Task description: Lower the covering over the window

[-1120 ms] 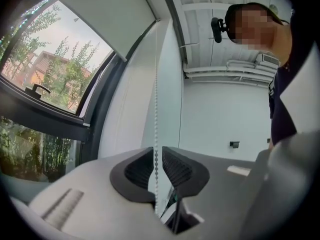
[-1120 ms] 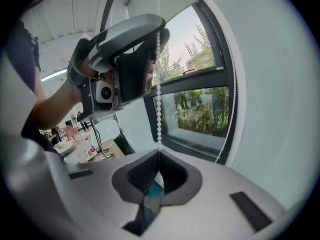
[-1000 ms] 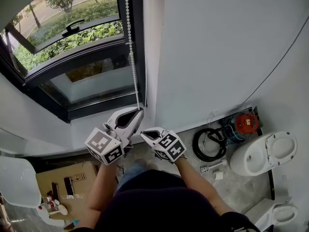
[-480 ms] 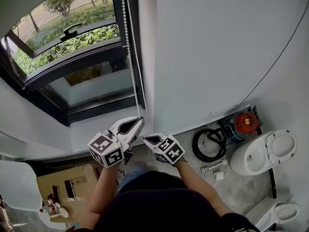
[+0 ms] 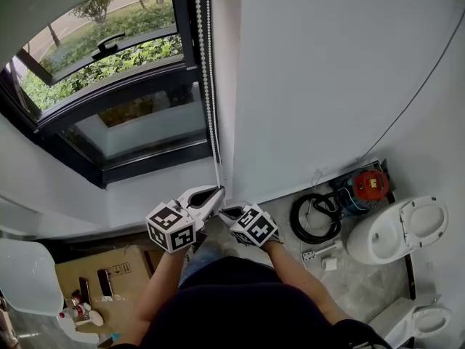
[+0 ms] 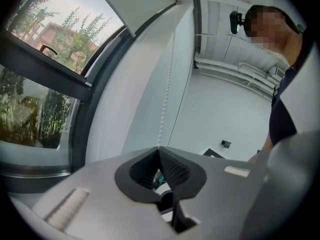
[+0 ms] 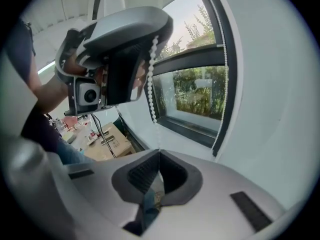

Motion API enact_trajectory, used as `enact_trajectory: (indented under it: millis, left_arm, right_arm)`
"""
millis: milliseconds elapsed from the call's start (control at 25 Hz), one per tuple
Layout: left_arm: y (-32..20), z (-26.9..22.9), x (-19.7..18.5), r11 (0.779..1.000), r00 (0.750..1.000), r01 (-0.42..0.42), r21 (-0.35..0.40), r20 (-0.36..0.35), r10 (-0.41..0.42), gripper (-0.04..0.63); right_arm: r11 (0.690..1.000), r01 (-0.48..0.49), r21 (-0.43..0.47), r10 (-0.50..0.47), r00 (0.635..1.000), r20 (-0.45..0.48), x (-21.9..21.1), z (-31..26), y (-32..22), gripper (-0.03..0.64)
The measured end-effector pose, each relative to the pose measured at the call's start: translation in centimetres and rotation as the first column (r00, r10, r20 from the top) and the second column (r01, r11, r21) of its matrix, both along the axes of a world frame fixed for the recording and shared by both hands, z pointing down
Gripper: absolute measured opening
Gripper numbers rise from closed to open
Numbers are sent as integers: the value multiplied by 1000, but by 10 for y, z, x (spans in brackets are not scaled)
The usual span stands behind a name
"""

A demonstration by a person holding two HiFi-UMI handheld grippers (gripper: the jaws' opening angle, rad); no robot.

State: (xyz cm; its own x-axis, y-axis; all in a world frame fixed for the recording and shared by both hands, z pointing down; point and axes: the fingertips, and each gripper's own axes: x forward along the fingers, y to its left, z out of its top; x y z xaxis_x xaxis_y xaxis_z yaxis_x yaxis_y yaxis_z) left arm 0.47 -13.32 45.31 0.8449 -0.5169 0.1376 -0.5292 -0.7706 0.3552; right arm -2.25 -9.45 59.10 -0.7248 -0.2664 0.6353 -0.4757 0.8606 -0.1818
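Bead chain [image 5: 212,115] for the window covering hangs in two strands down the right edge of the dark-framed window [image 5: 109,93], just beside a white wall [image 5: 327,86], as a person standing below grips it with two hand-held tools. The left gripper [image 5: 218,191] is the upper of the pair, its jaws closed on the chain at the foot of the window frame; its own view shows the beads rising straight from the pinched tips. The right gripper [image 5: 229,211] sits just beneath and beside it, near the person's body, its jaws likewise clamped together on the chain. The right gripper view shows one strand running from its tips up into the closed jaws of the left gripper above, while the other strand hangs free along the frame to the right. A pale covering [image 6: 135,4] spans only the top of the window in the left gripper view, leaving most of the glass bare, with trees and green shrubs visible outside. On the floor below, seen from the head view, a white toilet [image 5: 396,231] stands at right with its lid raised, near a coiled black hose [image 5: 312,217] and a red device [image 5: 370,184]. A cardboard box [image 5: 94,275] lies at lower left. The person wears a dark top, and both forearms reach forward and upward toward the chain.
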Motion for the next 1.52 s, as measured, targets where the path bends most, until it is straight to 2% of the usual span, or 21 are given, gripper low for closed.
enact_trajectory:
  millis: [160, 240, 320, 440, 600, 880, 1080, 1320, 1400, 1440, 1480, 1520]
  left_arm:
    - [-7, 7, -10, 1000, 1000, 22, -8, 7, -22, 12]
    - [-9, 17, -14, 999, 999, 25, -23, 41, -24, 12]
    - [-7, 31, -15, 999, 997, 24, -48, 70, -20, 12]
    - [-2, 44, -20, 995, 998, 40, -89, 43, -37, 12]
    - [-1, 62, -21, 992, 996, 36, -118, 87, -26, 12]
    - [13, 111, -31, 973, 988, 60, -221, 155, -26, 12]
    - [18, 128, -38, 961, 986, 77, -265, 166, -33, 12]
    - [21, 131, -37, 960, 986, 74, -271, 161, -30, 12]
    - [22, 131, -34, 961, 987, 71, -268, 158, -28, 12]
    - [23, 131, -34, 961, 987, 70, -267, 156, -29, 12]
    - [23, 131, -33, 961, 988, 69, -267, 154, -29, 12]
    - [23, 131, -33, 961, 988, 68, -267, 153, -27, 12]
  right_arm:
    - [1000, -1, 2, 1, 1000, 2, -3, -1, -3, 12]
    - [1000, -1, 4, 0, 1000, 3, -4, -2, -3, 13]
    - [1000, -2, 6, 2, 1000, 4, -5, -3, -3, 12]
    - [1000, -2, 9, 2, 1000, 4, -4, -5, -2, 12]
    - [1000, -6, 13, 6, 1000, 8, -3, -6, -4, 14]
    - [1000, 3, 21, -3, 1000, 1, -4, -7, -2, 14]
    - [1000, 5, 19, -5, 1000, 1, -4, -7, -1, 14]
    - [999, 48, 18, -48, 999, 9, -1, -13, 2, 15]
    - [998, 64, 12, -64, 997, 49, 3, -27, 1, 41]
    - [997, 69, 17, -70, 995, 72, 5, -37, -1, 97]
    - [997, 71, 30, -74, 993, 95, 7, -48, -3, 122]
    - [996, 68, 50, -73, 990, 117, 8, -62, -6, 123]
